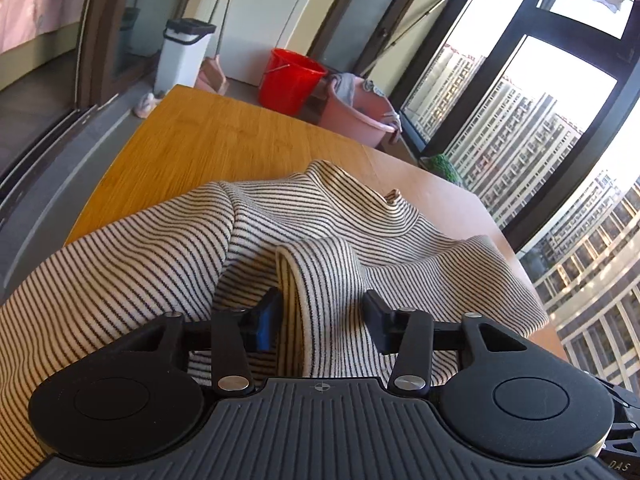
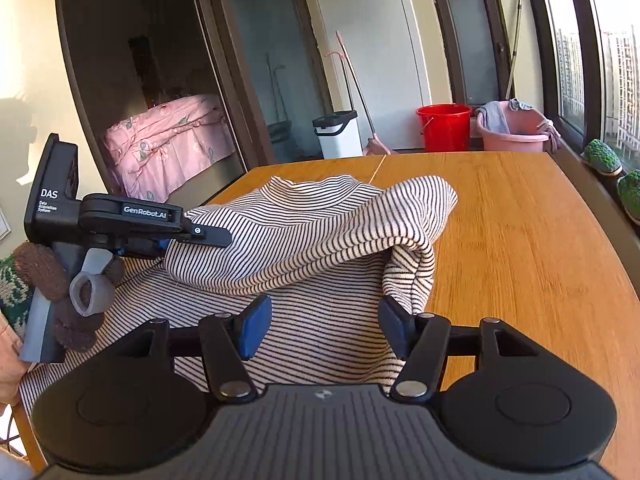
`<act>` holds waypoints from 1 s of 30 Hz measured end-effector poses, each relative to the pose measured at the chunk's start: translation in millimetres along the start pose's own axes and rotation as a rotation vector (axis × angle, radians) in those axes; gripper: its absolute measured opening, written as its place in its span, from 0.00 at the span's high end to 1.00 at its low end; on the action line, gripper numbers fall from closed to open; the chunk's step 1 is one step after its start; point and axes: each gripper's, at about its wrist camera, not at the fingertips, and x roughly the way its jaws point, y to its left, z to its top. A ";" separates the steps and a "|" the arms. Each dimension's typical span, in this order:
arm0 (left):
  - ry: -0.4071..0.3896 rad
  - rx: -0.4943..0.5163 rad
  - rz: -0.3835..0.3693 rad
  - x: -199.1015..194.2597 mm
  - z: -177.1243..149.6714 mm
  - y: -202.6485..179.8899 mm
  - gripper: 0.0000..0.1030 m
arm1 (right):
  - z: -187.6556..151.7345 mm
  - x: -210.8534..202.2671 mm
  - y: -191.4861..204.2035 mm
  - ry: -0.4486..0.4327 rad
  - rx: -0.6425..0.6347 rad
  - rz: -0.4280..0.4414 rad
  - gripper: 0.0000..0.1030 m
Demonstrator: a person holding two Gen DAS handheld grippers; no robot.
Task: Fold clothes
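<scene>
A cream shirt with thin black stripes (image 1: 160,248) lies crumpled on the wooden table (image 1: 208,140). In the left wrist view a rolled fold of it with a cream hem fills the gap between the fingers of my left gripper (image 1: 322,316), which is shut on it. The right wrist view shows the left gripper (image 2: 216,240) from the side, holding the top layer of the shirt (image 2: 320,232) off the table (image 2: 520,248). My right gripper (image 2: 324,326) stands open just above the lower layer. A hanging fold touches its right finger (image 2: 394,326).
A gloved hand (image 2: 52,276) holds the left gripper's handle. Beyond the table's far edge stand a red bucket (image 2: 444,126), a pink basin (image 2: 516,130) and a white bin (image 2: 338,134). Potted plants (image 2: 600,156) sit on the window sill at right.
</scene>
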 end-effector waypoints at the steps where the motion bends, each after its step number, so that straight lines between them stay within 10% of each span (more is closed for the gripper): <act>1: -0.020 0.028 0.000 -3.8 0.7 -4.3 0.77 | 1.1 0.7 2.2 -0.006 -0.010 0.005 0.40; 10: -0.216 0.322 0.080 -31.2 28.8 -43.2 0.79 | 4.8 9.0 5.9 -0.014 -0.028 0.015 0.35; 16: -0.208 0.255 0.267 -29.1 45.5 -7.1 0.49 | 12.2 9.9 8.1 -0.025 -0.076 -0.033 0.35; 20: -0.224 0.201 0.178 -54.2 46.2 -2.9 0.46 | 34.7 24.5 -1.6 -0.052 -0.067 -0.120 0.35; 25: -0.061 0.262 0.047 -26.9 27.4 -28.5 0.46 | 53.0 78.2 -23.1 0.014 0.041 -0.157 0.34; 30: 0.007 0.226 0.050 4.8 9.4 -23.4 0.43 | 52.7 95.2 -33.3 0.071 0.044 -0.138 0.75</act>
